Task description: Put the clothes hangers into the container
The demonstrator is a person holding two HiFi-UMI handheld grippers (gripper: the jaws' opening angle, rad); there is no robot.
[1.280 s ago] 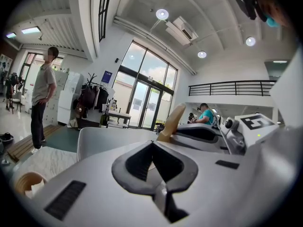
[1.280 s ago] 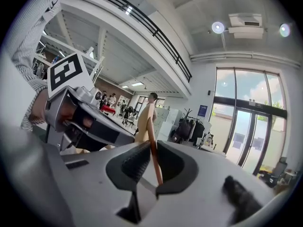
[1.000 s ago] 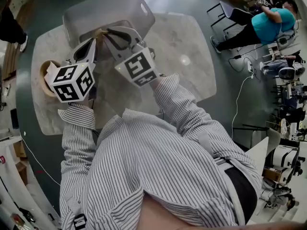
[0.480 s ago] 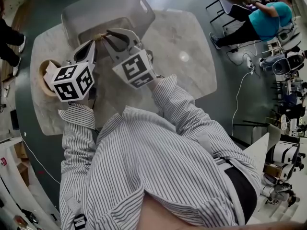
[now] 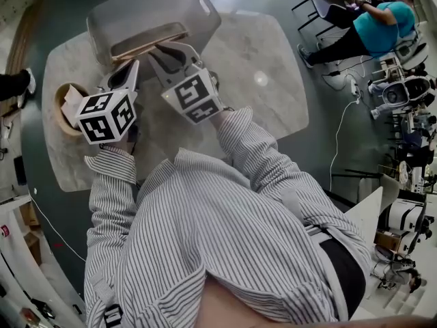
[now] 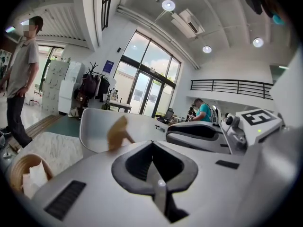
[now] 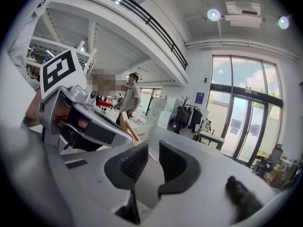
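Note:
A wooden clothes hanger (image 5: 147, 37) lies inside the grey container (image 5: 198, 12) at the table's far side. In the left gripper view a tan end of the hanger (image 6: 118, 132) shows against the container wall (image 6: 92, 126). My left gripper (image 5: 132, 67) hovers just short of the container's near rim, jaws shut (image 6: 152, 145) with nothing between them. My right gripper (image 5: 161, 49) reaches over the near rim; its jaws (image 7: 152, 148) are opening and the gap between them is bare. A piece of the hanger (image 7: 127, 126) shows beyond them.
A small round basket (image 5: 63, 101) with paper in it stands at the left of the marble table (image 5: 259, 53). A person in grey stands beyond the table (image 6: 21, 74); another in a teal top sits at the far right (image 5: 382, 29). Chairs and equipment line the right side.
The hanger, held up at the container's near rim between the grippers before, now lies flat inside the container. The right gripper's jaws have parted. Both grippers stayed almost in place.

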